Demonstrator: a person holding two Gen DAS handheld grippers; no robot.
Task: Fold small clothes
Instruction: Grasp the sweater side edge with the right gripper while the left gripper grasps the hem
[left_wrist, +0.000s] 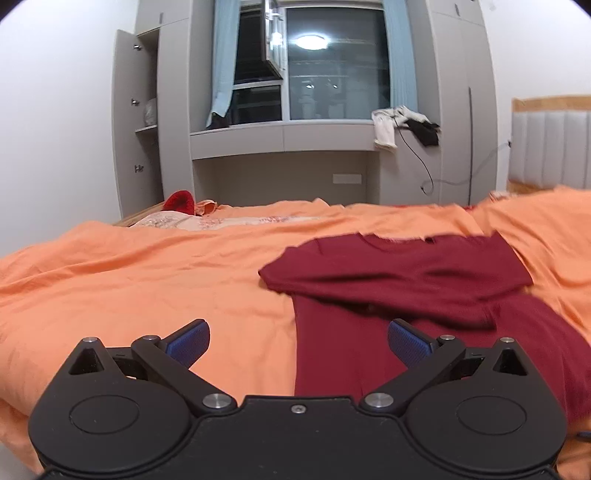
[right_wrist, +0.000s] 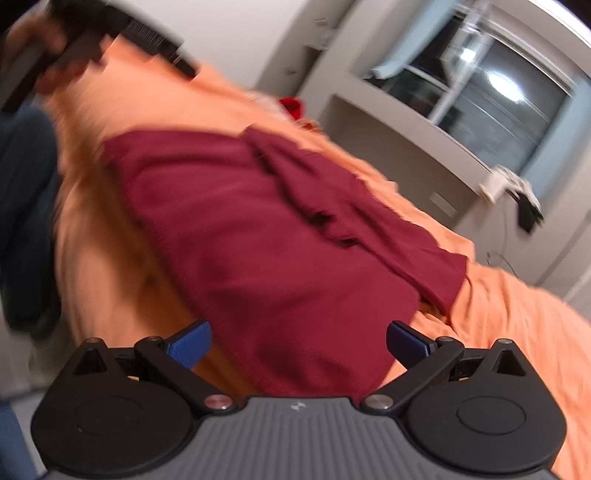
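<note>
One maroon T-shirt (left_wrist: 406, 280) lies on orange duvet (left_wrist: 147, 273), sleeves already folded across chest. Fabric soft, light, limp; judged best pinched at hem corners. Left gripper (left_wrist: 298, 341) and right gripper (right_wrist: 299, 341): jaws wide, empty, near hem.

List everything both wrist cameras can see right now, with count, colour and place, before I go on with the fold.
T-shirt: one, dark red, on the bed, a sleeve laid across the body.
Duvet: one, orange, covering the bed.
Red item: one, red, far left edge of the bed.
Clothes: small heap, white and black, on the window ledge.
Curtains: light blue, flanking the window.
Headboard: grey padded, far right.
Left hand-held gripper: black, blue pads, open, above the shirt's left edge.
Right hand-held gripper: black, blue pads, open, above the shirt.
</note>
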